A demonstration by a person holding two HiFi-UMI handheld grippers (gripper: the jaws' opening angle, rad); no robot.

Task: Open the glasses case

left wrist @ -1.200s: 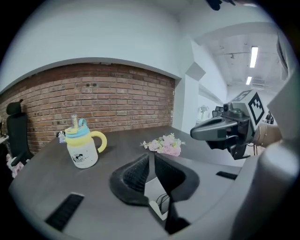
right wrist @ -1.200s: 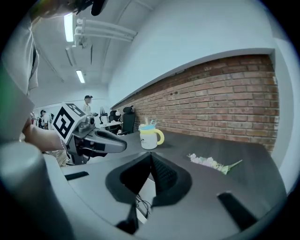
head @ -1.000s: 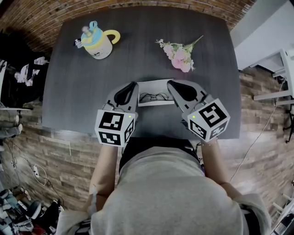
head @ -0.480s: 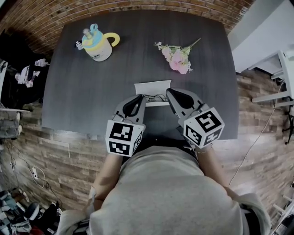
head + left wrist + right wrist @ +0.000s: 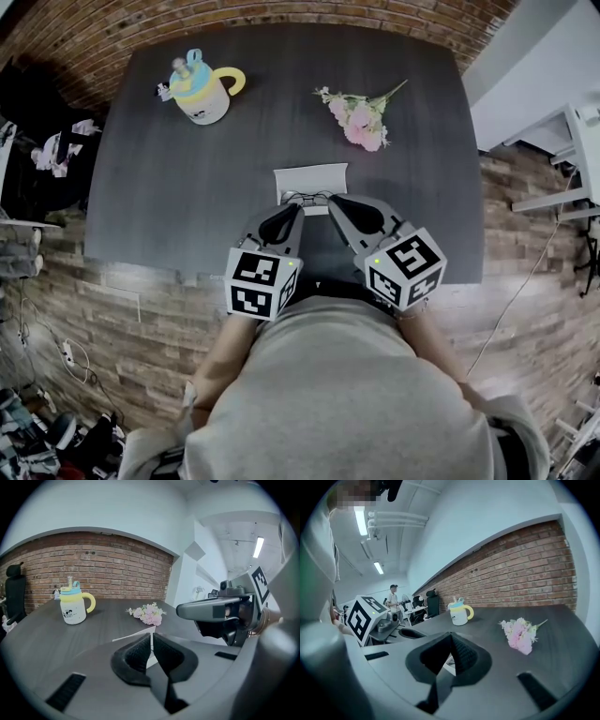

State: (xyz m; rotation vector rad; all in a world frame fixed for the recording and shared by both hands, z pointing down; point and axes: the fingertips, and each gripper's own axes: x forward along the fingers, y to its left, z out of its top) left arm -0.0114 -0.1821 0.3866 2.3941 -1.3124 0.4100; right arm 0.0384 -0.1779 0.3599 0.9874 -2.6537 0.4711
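here the glasses case (image 5: 310, 178) lies on the desk (image 5: 169, 187) toward its near edge, in front of the person. its pale lid is raised and thin dark glasses show inside. the case is flat, rectangular and smooth, and the desk is dark grey with a fine wood grain. the left gripper (image 5: 288, 212) and right gripper (image 5: 336, 202) sit just at the case's near side. each has its ribbed black pads pressed together on nothing. whether they touch the case i cannot tell. well behind stand a yellow-and-blue lidded mug (image 5: 200, 86) and a bunch of pink flowers (image 5: 361, 117).
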